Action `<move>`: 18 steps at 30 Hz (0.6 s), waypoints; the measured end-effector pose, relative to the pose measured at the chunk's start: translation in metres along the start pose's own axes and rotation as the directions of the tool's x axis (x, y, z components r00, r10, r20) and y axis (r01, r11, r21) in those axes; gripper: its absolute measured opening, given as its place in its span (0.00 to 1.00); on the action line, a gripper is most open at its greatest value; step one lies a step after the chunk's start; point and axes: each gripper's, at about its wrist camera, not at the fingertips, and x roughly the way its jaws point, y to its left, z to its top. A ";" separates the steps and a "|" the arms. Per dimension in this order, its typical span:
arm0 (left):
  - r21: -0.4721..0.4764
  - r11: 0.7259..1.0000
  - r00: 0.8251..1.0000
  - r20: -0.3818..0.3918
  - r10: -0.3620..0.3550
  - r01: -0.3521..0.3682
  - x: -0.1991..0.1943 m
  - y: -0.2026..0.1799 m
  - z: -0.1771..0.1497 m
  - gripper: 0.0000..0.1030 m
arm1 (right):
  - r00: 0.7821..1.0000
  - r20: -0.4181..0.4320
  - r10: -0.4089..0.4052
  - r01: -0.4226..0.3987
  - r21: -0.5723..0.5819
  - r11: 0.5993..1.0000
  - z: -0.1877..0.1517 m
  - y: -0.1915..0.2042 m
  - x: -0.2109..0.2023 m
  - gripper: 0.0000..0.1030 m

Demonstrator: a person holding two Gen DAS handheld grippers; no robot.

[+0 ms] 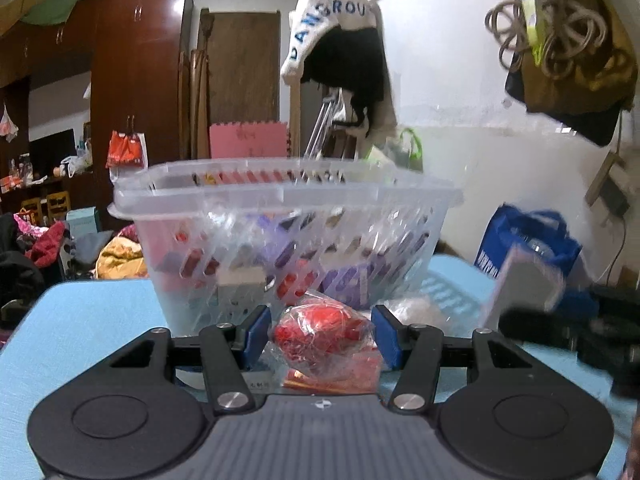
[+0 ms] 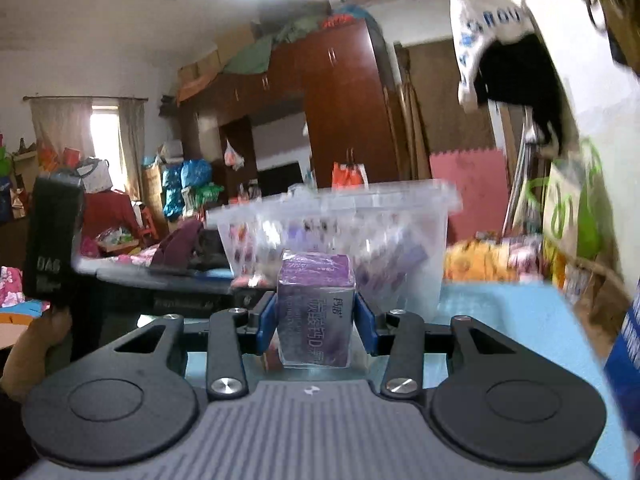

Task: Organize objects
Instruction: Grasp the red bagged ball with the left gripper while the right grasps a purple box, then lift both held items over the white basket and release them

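- The left gripper (image 1: 322, 334), black with blue pads, points slightly downward over a light blue tabletop (image 1: 80, 320); its fingers are partly spread with a clear plastic bag of red sweets (image 1: 324, 340) between them.
- The right blue pad (image 1: 388, 334) touches the bag's side; the left pad sits close to the crinkled wrap, and I cannot tell for certain whether it presses on it.
- The bag lies low, over a red flat packet (image 1: 340, 380) on the table, near the gripper's body.
- Just beyond stands a translucent slotted plastic basket (image 1: 280, 196), in the middle of the table, already holding purple and red packets seen through its slits.
- To the right of the basket a blurred pale box (image 1: 524, 280) shows in front of a blue shopping bag (image 1: 532, 236).
- The right gripper (image 2: 315, 320) pinches a purple shrink-wrapped box with white lettering (image 2: 315, 312), both blue pads flat against its sides, the box upright.
- That box is on the near side of the same basket (image 2: 400, 200), which looks blurred from this angle.
- At the far left of the right wrist view a hand (image 2: 36, 344) holds the black handle (image 2: 50, 240) of the other gripper.
- A white cap with blue letters (image 1: 332, 20) hangs above the basket.
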 end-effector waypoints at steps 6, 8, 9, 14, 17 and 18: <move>-0.007 0.999 0.995 0.099 -0.032 0.033 -0.033 0.009 0.055 0.57 | 0.997 0.070 -0.022 0.028 -0.089 0.996 0.075 0.011 0.009 0.44; -0.020 1.000 0.994 0.107 -0.017 0.020 -0.030 0.015 0.081 0.57 | 0.998 0.062 -0.028 0.034 -0.087 0.996 0.100 0.008 0.028 0.44; -0.032 0.999 0.995 0.104 -0.008 0.012 -0.024 0.018 0.095 0.57 | 0.999 0.041 -0.034 0.037 -0.078 0.996 0.111 0.006 0.042 0.44; -0.093 0.995 0.997 0.054 0.053 -0.047 0.021 0.036 0.138 0.57 | 0.990 -0.074 -0.122 0.116 -0.087 0.989 0.136 -0.006 0.108 0.44; -0.101 0.992 0.998 -0.008 0.069 -0.069 0.058 0.043 0.142 0.61 | 0.981 -0.097 -0.170 0.159 -0.111 0.981 0.135 -0.013 0.136 0.46; -0.102 0.992 0.997 -0.042 0.063 -0.067 0.070 0.046 0.141 0.63 | 0.979 -0.113 -0.172 0.160 -0.107 0.981 0.134 -0.016 0.143 0.47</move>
